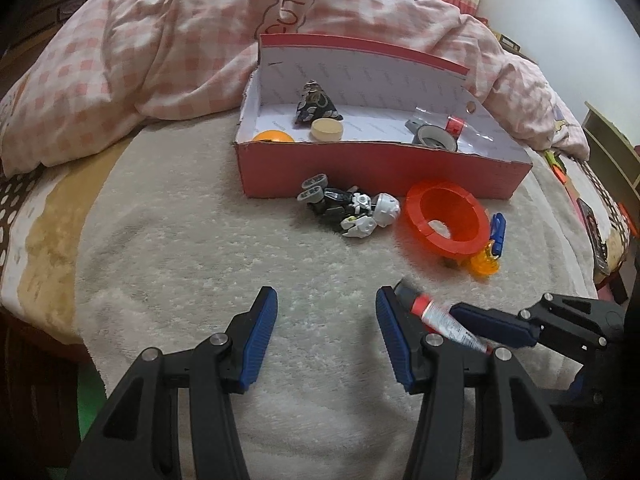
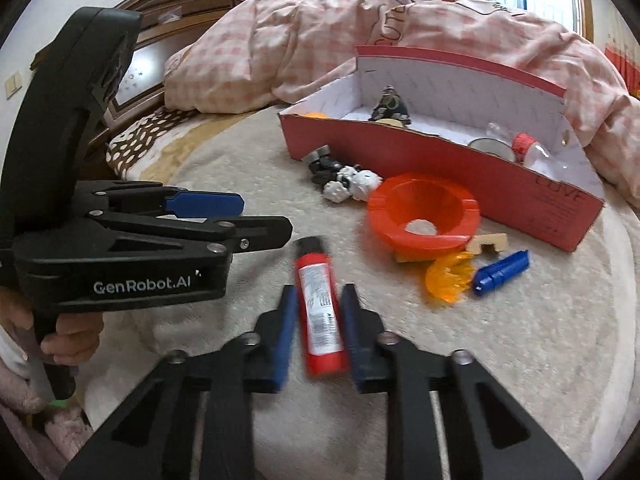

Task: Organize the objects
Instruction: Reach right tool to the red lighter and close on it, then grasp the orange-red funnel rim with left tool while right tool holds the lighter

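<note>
A red and white tube [image 2: 320, 304] lies on the cream blanket between the blue pads of my right gripper [image 2: 318, 294]; the jaws stand narrowly around it, contact unclear through blur. In the left wrist view the tube [image 1: 444, 322] lies beside my open, empty left gripper [image 1: 326, 300]. A red cardboard box [image 1: 384, 168] stands ahead holding an orange ball [image 1: 274, 137], a round disc [image 1: 327, 129], a dark pouch [image 1: 316, 103] and tape rolls [image 1: 434, 138]. A toy robot [image 1: 352, 210], orange funnel [image 1: 446, 220] and blue piece [image 1: 497, 232] lie in front of the box.
A pink checked duvet [image 1: 168, 56] is piled behind the box. A wooden block [image 2: 488, 242] and an orange translucent piece [image 2: 450, 276] lie by the funnel [image 2: 424, 212]. A wooden headboard [image 2: 208, 4] is at the left; the bed edge drops off on the right.
</note>
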`<state>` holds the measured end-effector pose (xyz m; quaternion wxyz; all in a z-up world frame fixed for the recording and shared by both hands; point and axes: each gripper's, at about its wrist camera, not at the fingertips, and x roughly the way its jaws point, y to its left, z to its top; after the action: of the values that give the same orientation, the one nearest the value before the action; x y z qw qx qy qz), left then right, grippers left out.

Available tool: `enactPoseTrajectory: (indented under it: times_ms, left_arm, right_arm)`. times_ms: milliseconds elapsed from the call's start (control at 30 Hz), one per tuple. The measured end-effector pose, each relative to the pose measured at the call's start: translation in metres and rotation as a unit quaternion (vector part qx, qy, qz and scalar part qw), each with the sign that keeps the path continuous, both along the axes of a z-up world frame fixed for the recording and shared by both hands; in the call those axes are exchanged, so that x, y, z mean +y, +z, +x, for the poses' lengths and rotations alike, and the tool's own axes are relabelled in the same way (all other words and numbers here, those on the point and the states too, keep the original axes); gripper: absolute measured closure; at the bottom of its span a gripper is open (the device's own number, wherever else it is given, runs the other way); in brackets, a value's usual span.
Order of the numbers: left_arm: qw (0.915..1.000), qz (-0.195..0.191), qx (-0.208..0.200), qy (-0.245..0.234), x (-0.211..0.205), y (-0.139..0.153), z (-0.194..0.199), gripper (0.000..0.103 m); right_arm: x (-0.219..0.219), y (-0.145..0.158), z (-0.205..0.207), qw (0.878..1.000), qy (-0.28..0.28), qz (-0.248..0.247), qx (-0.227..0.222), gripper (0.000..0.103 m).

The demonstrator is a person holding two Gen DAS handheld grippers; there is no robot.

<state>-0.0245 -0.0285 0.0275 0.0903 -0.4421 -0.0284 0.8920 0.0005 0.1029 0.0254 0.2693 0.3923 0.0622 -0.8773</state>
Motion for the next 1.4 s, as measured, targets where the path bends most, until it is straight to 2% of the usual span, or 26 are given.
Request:
enactPoseTrajectory:
  times_ms: [167, 333, 433, 567, 1100, 1400]
  left_arm:
    - [0.9999, 0.009, 0.003, -0.013, 0.011, 0.004, -0.001, 0.051]
    - [0.9987, 0.036, 0.004, -0.037, 0.028, 0.011, -0.004, 0.051]
    - [0.9982, 0.040, 0.004, -0.045, 0.040, 0.013, -0.009, 0.039]
    - [0.9980, 0.037, 0.008, -0.050, 0.056, 0.013, -0.015, 0.036]
    - [0.9991, 0.014, -0.007, -0.040, 0.092, 0.003, -0.047, 0.027]
    - [0.9992, 0.003, -0.016, -0.036, 0.098, -0.004, -0.055, 0.027]
  right_arm:
    - [0.017, 0.001, 0.011, 1.000, -0.013, 0.023, 0.008, 0.082]
    - [0.046, -0.001, 0.017, 0.998, -0.055, 0.035, 0.004, 0.082]
    - [0.063, -0.001, 0.017, 0.996, -0.085, 0.039, 0.002, 0.082]
    - [0.078, -0.001, 0.015, 0.993, -0.110, 0.036, 0.000, 0.082]
    - [0.083, -0.005, 0.016, 0.993, -0.116, 0.003, -0.006, 0.082]
    - [0.084, -0.004, 0.016, 0.993, -0.117, -0.001, -0.006, 0.082]
